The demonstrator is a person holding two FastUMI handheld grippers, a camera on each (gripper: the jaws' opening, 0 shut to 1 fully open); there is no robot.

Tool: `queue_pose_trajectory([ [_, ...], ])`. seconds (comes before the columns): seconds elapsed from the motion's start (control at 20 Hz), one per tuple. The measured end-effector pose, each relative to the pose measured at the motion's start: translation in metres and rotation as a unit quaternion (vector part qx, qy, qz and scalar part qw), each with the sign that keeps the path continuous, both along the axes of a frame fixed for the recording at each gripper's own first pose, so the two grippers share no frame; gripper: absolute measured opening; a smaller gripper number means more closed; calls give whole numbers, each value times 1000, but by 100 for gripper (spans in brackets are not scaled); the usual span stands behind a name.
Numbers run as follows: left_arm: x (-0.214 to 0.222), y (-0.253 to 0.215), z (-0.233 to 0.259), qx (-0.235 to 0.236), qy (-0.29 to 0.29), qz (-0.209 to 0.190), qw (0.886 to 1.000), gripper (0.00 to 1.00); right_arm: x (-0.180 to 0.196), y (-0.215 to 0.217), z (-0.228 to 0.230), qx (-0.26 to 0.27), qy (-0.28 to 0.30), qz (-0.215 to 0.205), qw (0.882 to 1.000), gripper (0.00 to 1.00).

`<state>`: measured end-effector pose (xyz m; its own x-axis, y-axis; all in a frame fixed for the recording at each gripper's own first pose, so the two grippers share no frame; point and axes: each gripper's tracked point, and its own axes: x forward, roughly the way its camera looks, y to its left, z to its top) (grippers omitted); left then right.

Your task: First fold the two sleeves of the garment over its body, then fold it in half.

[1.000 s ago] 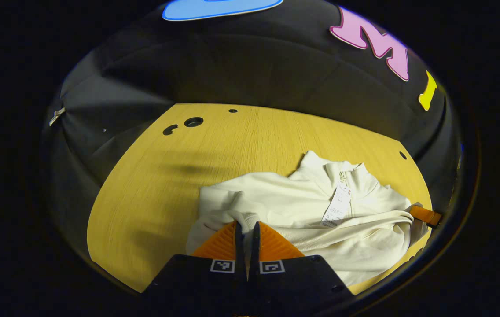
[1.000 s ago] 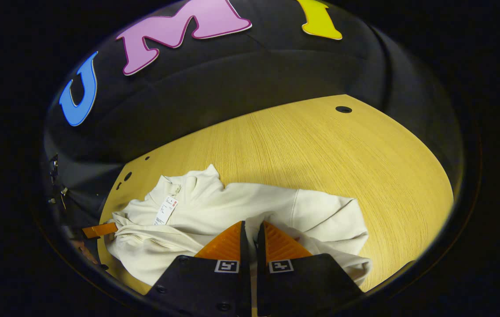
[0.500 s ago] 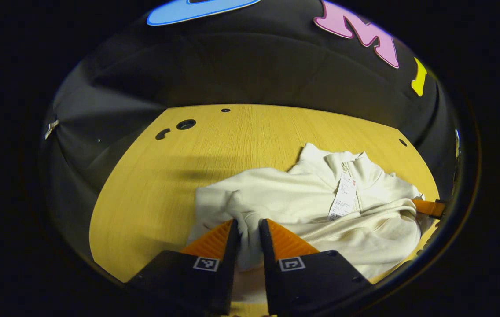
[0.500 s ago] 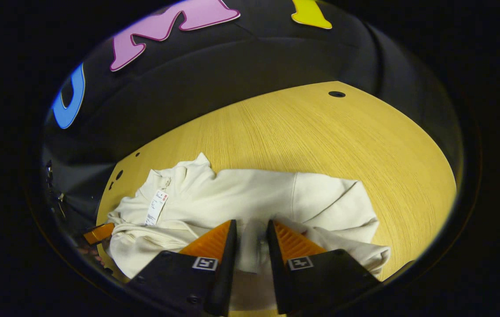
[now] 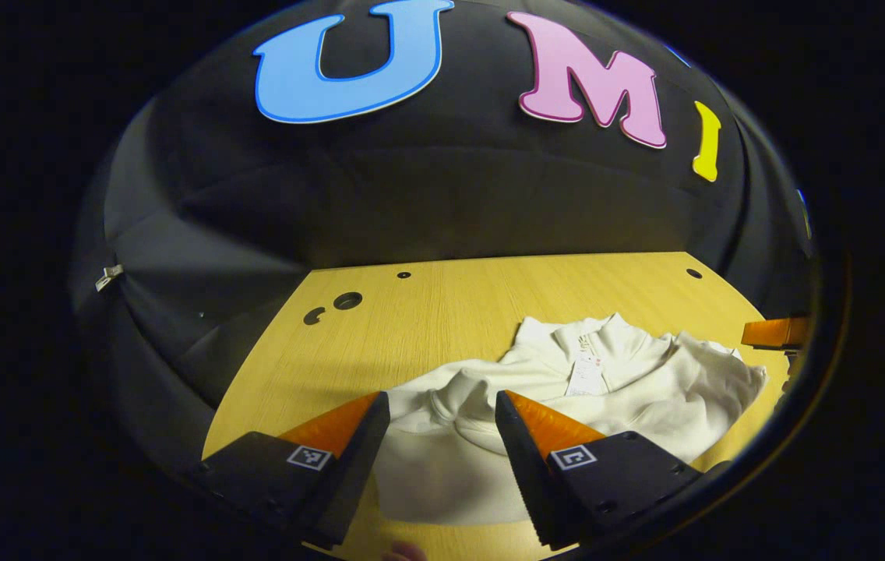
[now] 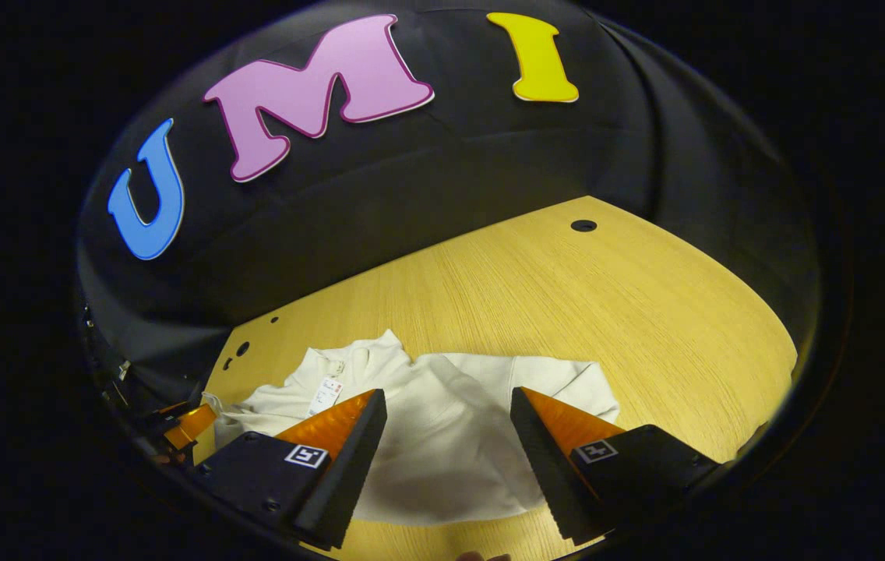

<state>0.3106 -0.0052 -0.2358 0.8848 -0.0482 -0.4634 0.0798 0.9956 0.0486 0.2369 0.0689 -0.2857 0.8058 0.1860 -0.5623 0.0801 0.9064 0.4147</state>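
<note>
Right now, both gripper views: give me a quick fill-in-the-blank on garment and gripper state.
1. The left gripper has its jaws ____.
2. The white garment lies on a ____ table.
3. The right gripper grips ____, fingers spread apart above the cloth.
4. A paper ____ hangs at the garment's collar.

Missing words: open; wooden; nothing; tag

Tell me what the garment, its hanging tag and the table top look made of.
Garment: soft, thick, matte off-white knit, perhaps fleece or sweatshirt cotton; it lies in rounded, bulky folds with no sheen. Tag: stiff white card, probably paper; it lies flat with straight edges. Table: pale wood-grain board, likely laminate or veneer; fine parallel grain lines, smooth face, cleanly drilled round holes.
</note>
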Motion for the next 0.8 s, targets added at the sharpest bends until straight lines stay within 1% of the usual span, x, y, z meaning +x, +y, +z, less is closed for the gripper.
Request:
queue_pose_trajectory([
  [0.15, -20, -12, 23, 5, -27, -19, 999, 87, -10, -6, 28, 2, -30, 8, 1000, 98],
  [0.4, -71, -37, 64, 3, -71, -53, 996, 88, -45, -25, 79, -14, -79, 26, 996, 98],
  [0.5, -91, -41, 76, -7, -83, -54, 995, 88, -63, -30, 94, -19, -92, 32, 995, 98],
  [0.65, -122, -42, 88, -32, -93, -50, 994, 88, -86, -29, 111, -32, -109, 53, 992, 98],
  [0.8, -146, -37, 97, -50, -95, -38, 993, 88, -105, -22, 123, -30, -118, 64, 990, 98],
])
